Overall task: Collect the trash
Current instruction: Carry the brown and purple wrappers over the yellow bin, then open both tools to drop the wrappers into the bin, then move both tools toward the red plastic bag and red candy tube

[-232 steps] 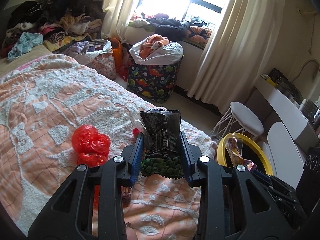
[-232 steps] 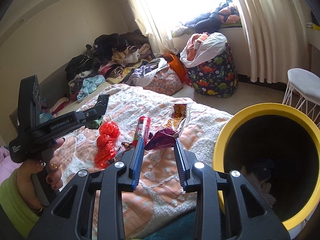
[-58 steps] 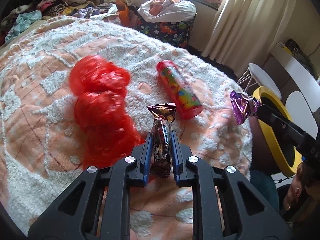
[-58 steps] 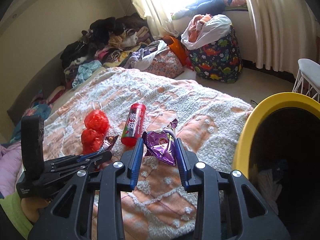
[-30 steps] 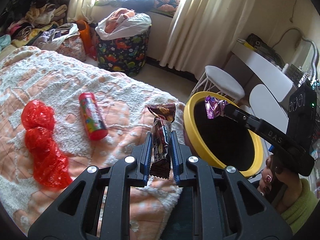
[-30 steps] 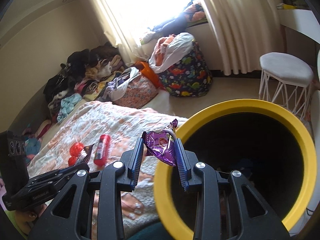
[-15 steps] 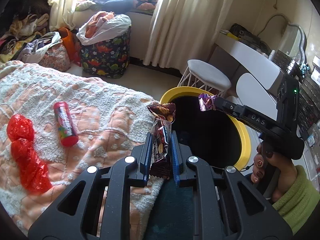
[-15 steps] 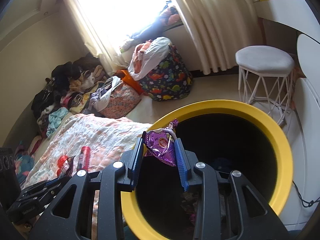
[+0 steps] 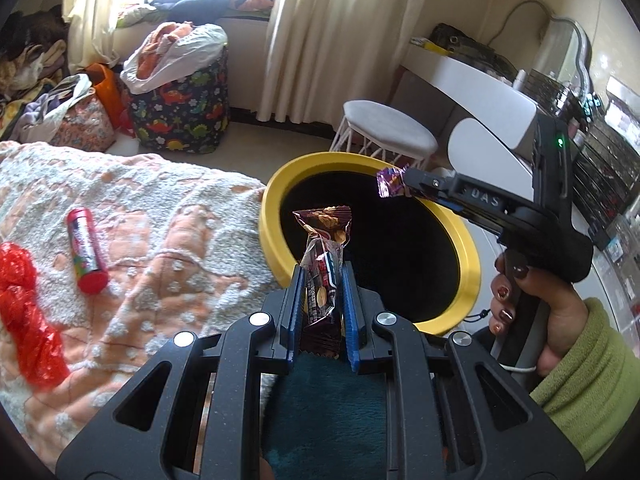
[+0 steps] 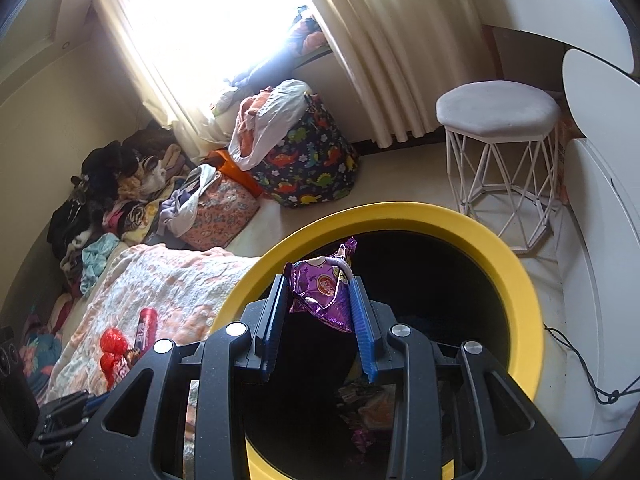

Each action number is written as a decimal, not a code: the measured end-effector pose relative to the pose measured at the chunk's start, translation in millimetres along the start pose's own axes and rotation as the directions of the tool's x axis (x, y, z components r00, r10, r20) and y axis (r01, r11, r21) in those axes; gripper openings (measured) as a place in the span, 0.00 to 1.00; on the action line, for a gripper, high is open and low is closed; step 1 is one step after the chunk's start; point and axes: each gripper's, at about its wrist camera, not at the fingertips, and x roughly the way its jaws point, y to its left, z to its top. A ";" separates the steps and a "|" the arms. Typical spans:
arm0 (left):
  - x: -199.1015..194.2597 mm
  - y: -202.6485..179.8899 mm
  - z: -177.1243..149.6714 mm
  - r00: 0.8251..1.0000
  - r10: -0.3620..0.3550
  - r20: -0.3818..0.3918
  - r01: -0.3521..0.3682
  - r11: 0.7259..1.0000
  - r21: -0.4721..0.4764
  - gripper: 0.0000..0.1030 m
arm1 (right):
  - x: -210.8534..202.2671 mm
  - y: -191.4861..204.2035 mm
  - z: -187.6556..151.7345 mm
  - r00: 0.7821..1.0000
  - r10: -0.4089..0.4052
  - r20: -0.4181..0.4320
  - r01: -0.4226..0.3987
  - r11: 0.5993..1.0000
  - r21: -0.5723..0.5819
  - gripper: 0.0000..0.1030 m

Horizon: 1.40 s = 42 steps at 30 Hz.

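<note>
Your left hand-held gripper (image 9: pixel 320 280) is pinching a dark brown snack wrapper (image 9: pixel 324 252) upright between its blue pads, the wrapper's crimped top standing clear above the fingertips, in front of the near left edge of the yellow-rimmed bin (image 9: pixel 468 256). Your right hand-held gripper (image 10: pixel 320 300) is clamped on a crumpled purple foil wrapper (image 10: pixel 324 288), and in its own view the wrapper hangs over the bin's black opening, inside the yellow rim (image 10: pixel 520 280). In the left wrist view you can see that right hand-held gripper (image 9: pixel 404 184) reaching in from the right over the far side of the rim, with the purple foil (image 9: pixel 390 182) sticking out at its tip and your right hand (image 9: pixel 536 300), in a green sleeve (image 9: pixel 588 380), wrapped around the handle. Deep in the bin some wrappers (image 10: pixel 360 404) lie at the bottom, too dark to tell apart. On the bed (image 9: pixel 160 240) to the left, a red tube (image 9: pixel 86 256) lies on its side on the orange and white bedspread, and a bunch of crinkled red plastic (image 9: pixel 24 312) lies further left, apart from the tube. Beyond the bin stands a white stool (image 10: pixel 500 144), and a dinosaur-print hamper (image 10: pixel 308 160) stuffed with clothes sits under the curtained window.
</note>
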 end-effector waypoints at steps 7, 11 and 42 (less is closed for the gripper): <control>11.1 -14.7 -0.4 1.000 -0.018 -0.017 0.018 0.999 0.040 0.12 | -1.5 -12.0 2.1 1.000 -0.019 0.008 0.018 0.999 0.030 0.30; 19.7 -24.3 -0.3 0.999 -0.025 -0.027 0.027 0.997 0.068 0.12 | -4.0 -18.6 2.7 1.000 -0.028 0.014 0.027 0.999 0.047 0.30; 23.1 -5.4 20.2 0.988 0.126 0.085 -0.127 0.992 -0.002 0.89 | -15.4 -9.3 8.9 0.998 -0.005 0.067 0.004 1.000 0.020 0.72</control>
